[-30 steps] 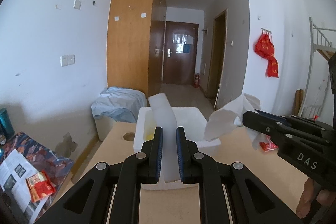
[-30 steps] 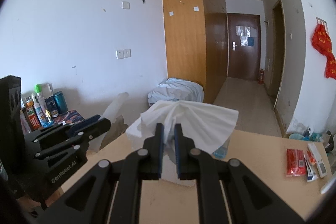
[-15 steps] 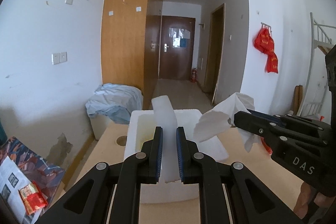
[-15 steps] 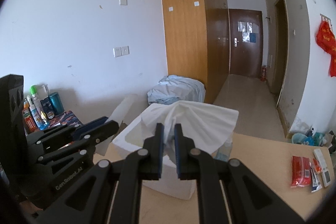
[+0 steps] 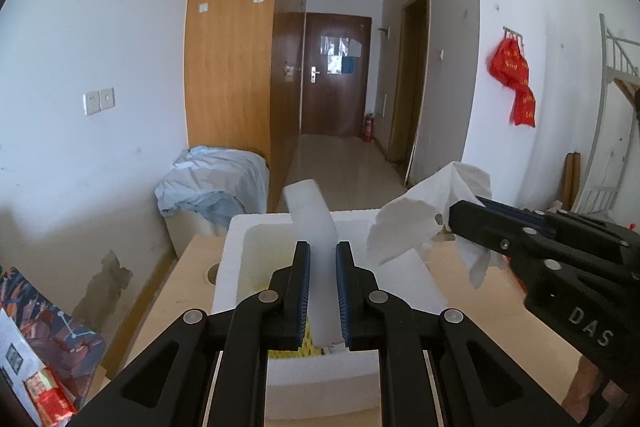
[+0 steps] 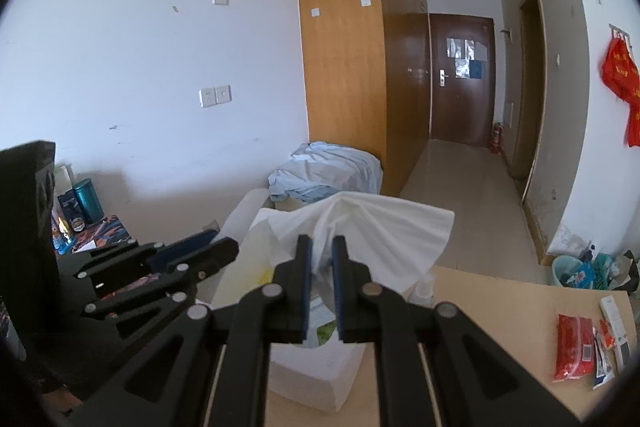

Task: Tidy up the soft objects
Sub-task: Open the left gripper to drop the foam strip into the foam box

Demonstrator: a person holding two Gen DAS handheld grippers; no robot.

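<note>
Fingers (image 5: pixel 302 291) of left gripper (image 5: pixel 322 291) clamped on a white foam strip (image 5: pixel 314 227) above the foam box (image 5: pixel 236 259). Right gripper (image 6: pixel 319 271) pinching a white tissue (image 6: pixel 384 227) (both over the wooden table (image 6: pixel 500 311)).

White foam box (image 5: pixel 240 255), white tissue (image 6: pixel 384 231), pale wood counter (image 5: pixel 480 311), red packet (image 6: pixel 572 347), black claws with blue pads (image 5: pixel 304 291)

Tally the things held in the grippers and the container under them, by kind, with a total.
Foam strip, in left gripper: 1
White tissue, in right gripper: 1
White foam box: 1
Total: 3
</note>
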